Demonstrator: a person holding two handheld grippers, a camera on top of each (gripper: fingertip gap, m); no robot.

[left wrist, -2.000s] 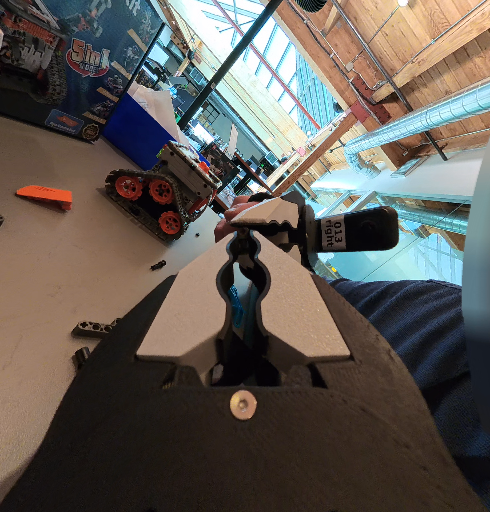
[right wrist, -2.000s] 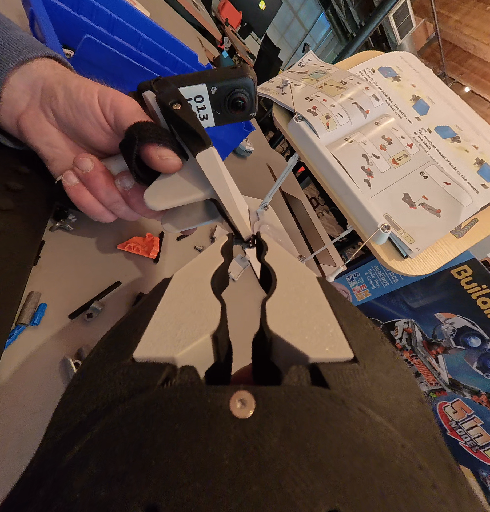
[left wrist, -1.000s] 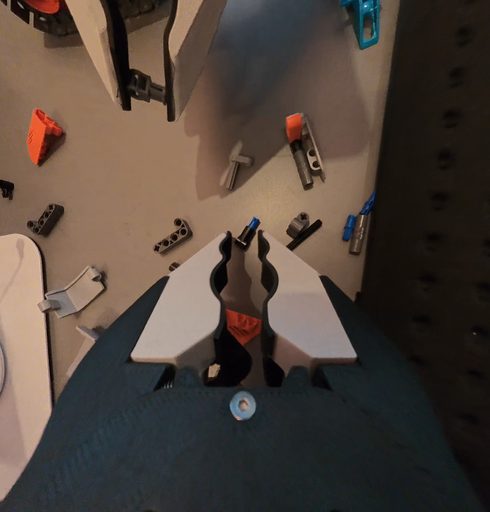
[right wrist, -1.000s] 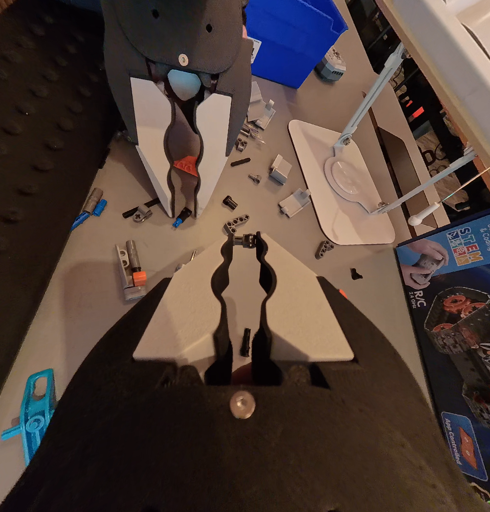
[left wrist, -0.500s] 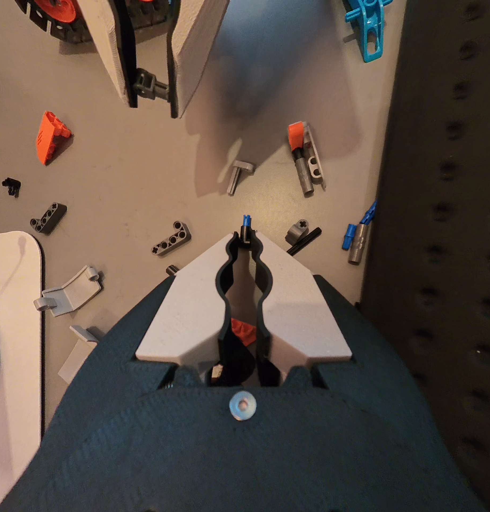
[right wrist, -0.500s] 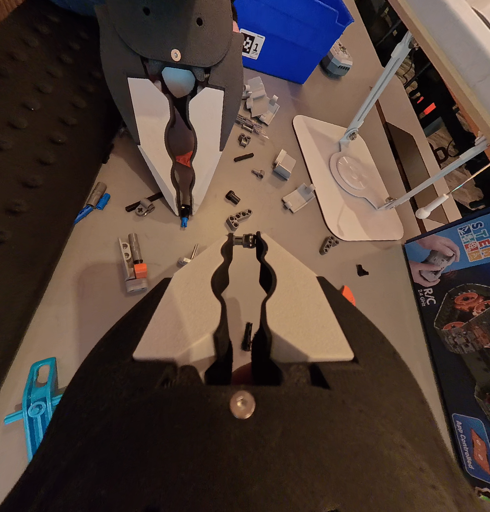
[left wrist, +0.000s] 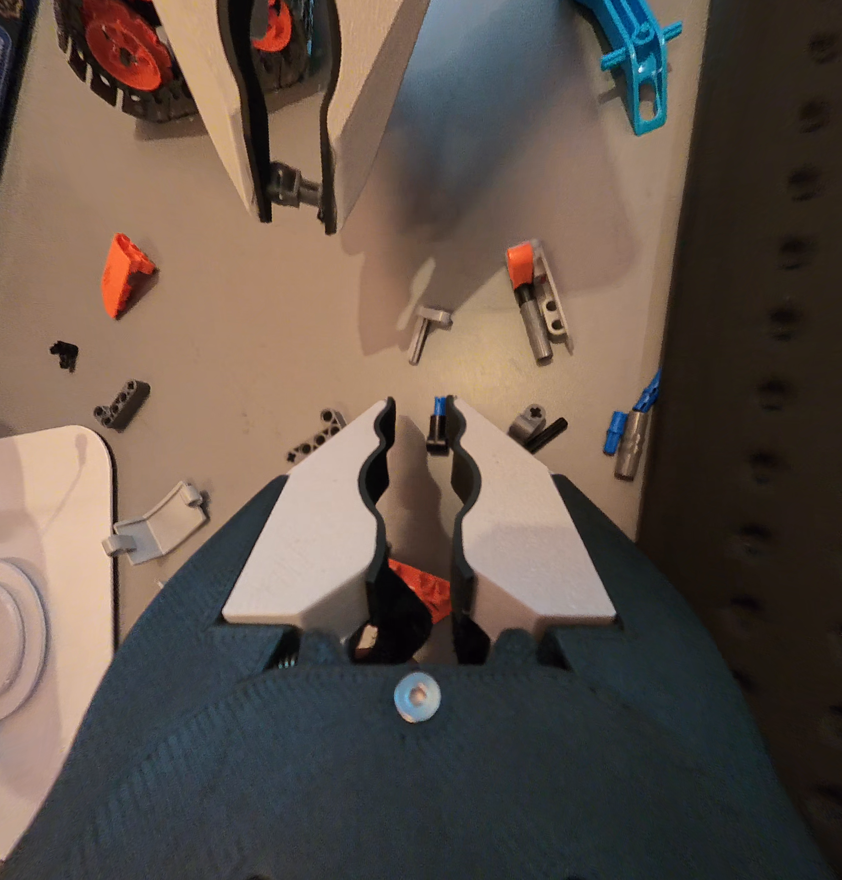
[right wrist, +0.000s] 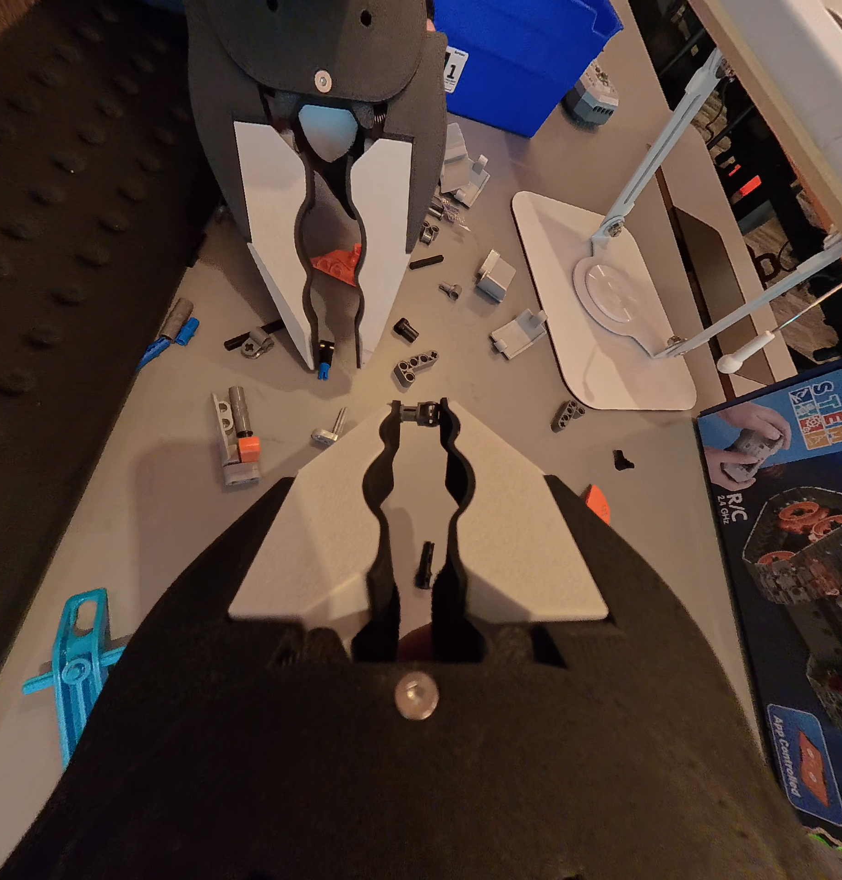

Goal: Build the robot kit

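Note:
My left gripper [left wrist: 420, 405] is open, low over the grey table [left wrist: 266, 333]. A small black pin with a blue end [left wrist: 438, 426] lies between its tips, close against the right finger. It also shows in the right wrist view [right wrist: 324, 357], between the left gripper's tips [right wrist: 335, 364]. My right gripper [right wrist: 418, 405] is shut on a small dark grey connector [right wrist: 416, 412], held crosswise at the tips. It faces the left gripper from across the table [left wrist: 295, 209]. An orange wedge [left wrist: 423, 590] lies under the left gripper.
Loose parts lie around: an orange wedge [left wrist: 123, 274], a grey T pin [left wrist: 426, 328], a grey-orange assembly [left wrist: 535, 305], an L beam [left wrist: 316, 440], a turquoise piece [left wrist: 640, 62]. A tracked vehicle [left wrist: 123, 62], white stand base [right wrist: 600, 305], blue bin [right wrist: 519, 57], printed box [right wrist: 790, 524] and black mat [left wrist: 766, 333] border them. The grippers' ends are close to 7 cm from one another. The turquoise piece [left wrist: 640, 62] is about equally far from each gripper, around 15 cm. Look for it in the right wrist view [right wrist: 84, 644] too.
Both grippers came down from mid-air to the table. The left gripper closed on the black-blue pin half a second ago and has now opened again. The right gripper keeps its connector.

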